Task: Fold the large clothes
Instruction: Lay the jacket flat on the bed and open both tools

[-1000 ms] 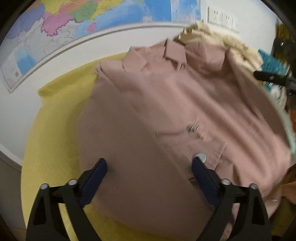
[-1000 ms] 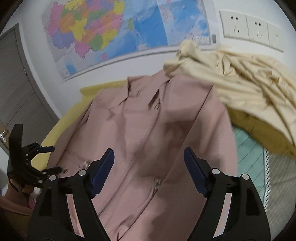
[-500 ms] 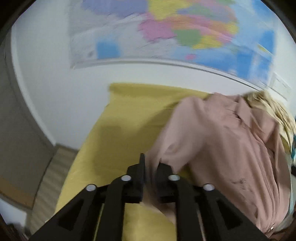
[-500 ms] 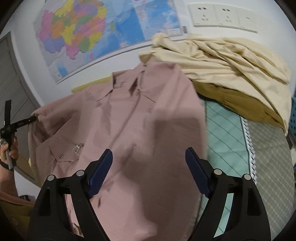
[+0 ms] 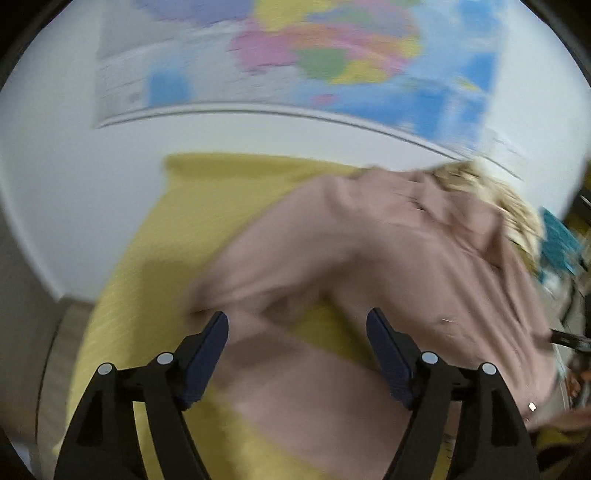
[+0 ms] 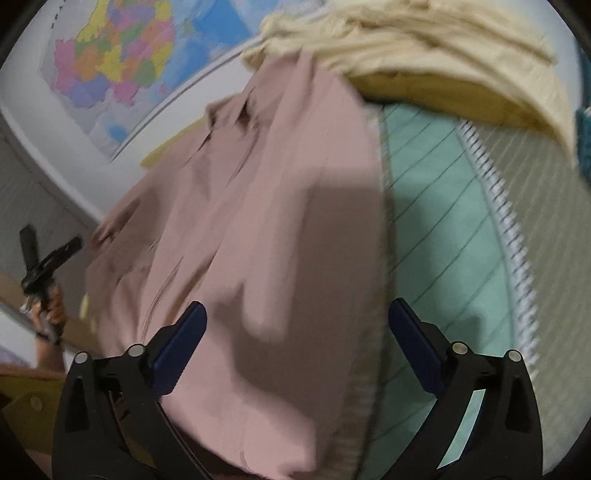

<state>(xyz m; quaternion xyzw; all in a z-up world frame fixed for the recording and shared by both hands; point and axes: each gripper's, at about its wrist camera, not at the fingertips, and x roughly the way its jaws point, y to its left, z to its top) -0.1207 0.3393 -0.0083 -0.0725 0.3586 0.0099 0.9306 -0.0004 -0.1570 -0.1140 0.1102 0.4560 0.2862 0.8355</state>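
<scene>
A dusty-pink jacket (image 5: 424, 251) lies spread on a yellow cover (image 5: 177, 229), collar toward the wall. Its sleeve is folded in across the near side, and my left gripper (image 5: 297, 332) hovers over it. The left jaws are opening; the sleeve lies below and between the pads, untouched. In the right wrist view the jacket (image 6: 266, 192) fills the middle. My right gripper (image 6: 295, 321) is low over its right edge near the hem. Its jaws are closing, and cloth sits between the pads without being pressed. A hand (image 6: 53, 306) holds the left gripper at the far left.
A crumpled cream garment (image 6: 424, 33) is heaped over a mustard one (image 6: 424, 92) behind the jacket's collar. A green quilted cover (image 6: 443, 206) with a white trimmed edge lies to the jacket's right. A map (image 5: 314, 48) hangs on the white wall behind.
The left gripper, shut on the sleeve half a second ago, now stands wide apart with the sleeve lying folded inward. The right gripper has dropped lower and closer over the jacket's right side.
</scene>
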